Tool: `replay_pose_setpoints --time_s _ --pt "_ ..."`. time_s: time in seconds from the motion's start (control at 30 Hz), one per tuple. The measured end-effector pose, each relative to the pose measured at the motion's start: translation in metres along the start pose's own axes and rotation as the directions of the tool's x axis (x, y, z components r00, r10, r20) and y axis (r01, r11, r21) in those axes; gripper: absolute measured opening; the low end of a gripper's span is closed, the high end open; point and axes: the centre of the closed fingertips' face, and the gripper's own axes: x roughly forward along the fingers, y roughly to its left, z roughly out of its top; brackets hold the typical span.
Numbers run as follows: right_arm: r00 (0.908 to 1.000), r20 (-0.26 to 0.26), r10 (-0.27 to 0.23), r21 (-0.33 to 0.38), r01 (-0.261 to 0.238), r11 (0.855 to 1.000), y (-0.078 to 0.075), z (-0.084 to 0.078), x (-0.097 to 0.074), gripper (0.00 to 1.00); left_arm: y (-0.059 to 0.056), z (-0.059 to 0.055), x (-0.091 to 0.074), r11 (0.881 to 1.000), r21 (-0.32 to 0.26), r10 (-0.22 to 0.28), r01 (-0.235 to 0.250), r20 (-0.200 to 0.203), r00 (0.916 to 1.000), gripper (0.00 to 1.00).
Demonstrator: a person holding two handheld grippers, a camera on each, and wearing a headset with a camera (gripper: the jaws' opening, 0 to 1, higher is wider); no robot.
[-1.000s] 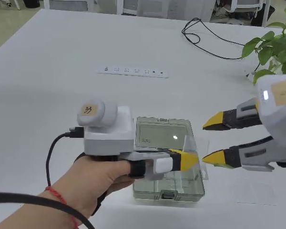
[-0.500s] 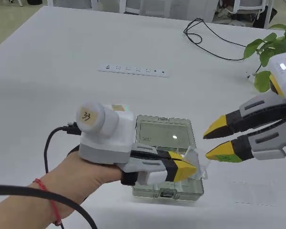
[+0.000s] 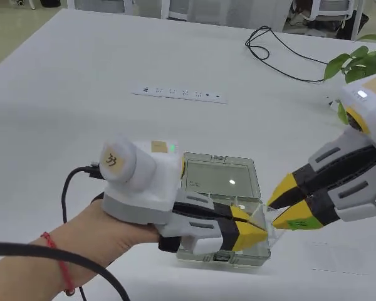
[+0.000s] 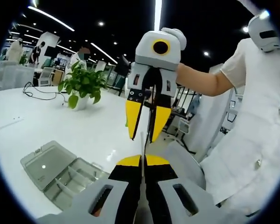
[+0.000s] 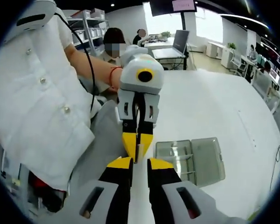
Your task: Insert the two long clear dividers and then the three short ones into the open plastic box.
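The clear plastic box (image 3: 203,255) lies open on the white table, its lid (image 3: 219,177) folded back; it also appears in the left gripper view (image 4: 60,172) and the right gripper view (image 5: 196,161). My left gripper (image 3: 255,231) hovers over the box's front right corner, shut on a thin clear divider (image 3: 264,218), seen edge-on between its jaws (image 4: 141,144). My right gripper (image 3: 274,213) faces it tip to tip from the right. Its jaws stand open, one on each side of the divider's free end (image 5: 138,153). Faint clear flat pieces (image 3: 335,256) lie on the table right of the box.
A white power strip (image 3: 180,94) lies further back on the table (image 3: 81,75). A black cable (image 3: 282,53) loops at the far right, beside a potted plant (image 3: 360,59). A black cord (image 3: 69,200) trails from the left gripper past the hand. People stand in the background.
The left gripper has tilted and carried the divider to the right over the box's front right corner. The right gripper has come down and left to meet it, jaws narrowing around the divider.
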Motion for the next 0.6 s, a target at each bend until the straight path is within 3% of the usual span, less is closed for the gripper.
replay_pose_setpoints --time_s 0.6 --pt "0.9979 0.004 0.065 -0.004 -0.065 0.998 0.014 0.002 0.004 0.04 -0.011 0.004 -0.001 0.999 0.025 -0.035 0.034 0.021 0.9992 0.00"
